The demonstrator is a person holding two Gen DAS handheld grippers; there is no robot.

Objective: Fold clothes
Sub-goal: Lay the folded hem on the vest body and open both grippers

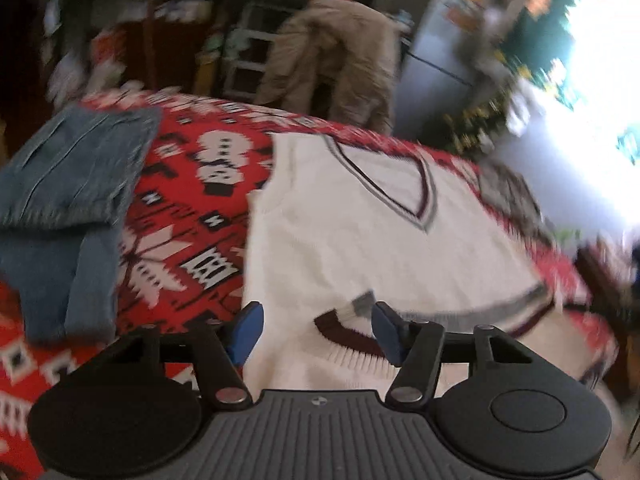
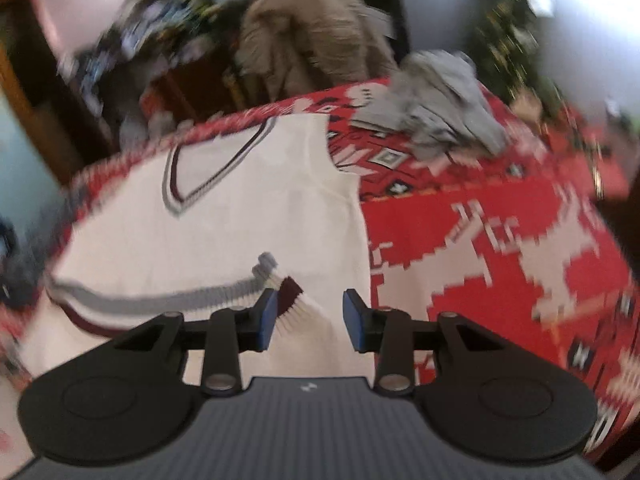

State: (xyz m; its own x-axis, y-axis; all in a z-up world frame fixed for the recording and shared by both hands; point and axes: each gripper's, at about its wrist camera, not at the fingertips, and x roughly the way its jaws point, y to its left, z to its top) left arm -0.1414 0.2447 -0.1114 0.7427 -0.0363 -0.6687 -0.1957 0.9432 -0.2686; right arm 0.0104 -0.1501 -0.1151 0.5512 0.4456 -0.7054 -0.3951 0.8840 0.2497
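A white knit vest [image 1: 360, 240] with a grey and maroon V-neck lies flat on the red patterned tablecloth [image 1: 188, 216]. Its striped bottom hem [image 1: 344, 334] is turned up onto the body. My left gripper [image 1: 318, 320] stands open over the hem's left corner; the cloth lies loose between the blue pads. In the right wrist view the vest [image 2: 240, 216] fills the left half, and my right gripper [image 2: 310, 314] is open over the hem's right corner [image 2: 286, 294], with its left pad close beside that corner.
Folded blue jeans [image 1: 72, 184] lie on the cloth left of the vest. A crumpled grey garment [image 2: 432, 112] sits at the table's far right. A beige coat [image 2: 312, 28] hangs on a chair beyond the far edge. Bare tablecloth [image 2: 500, 248] stretches right of the vest.
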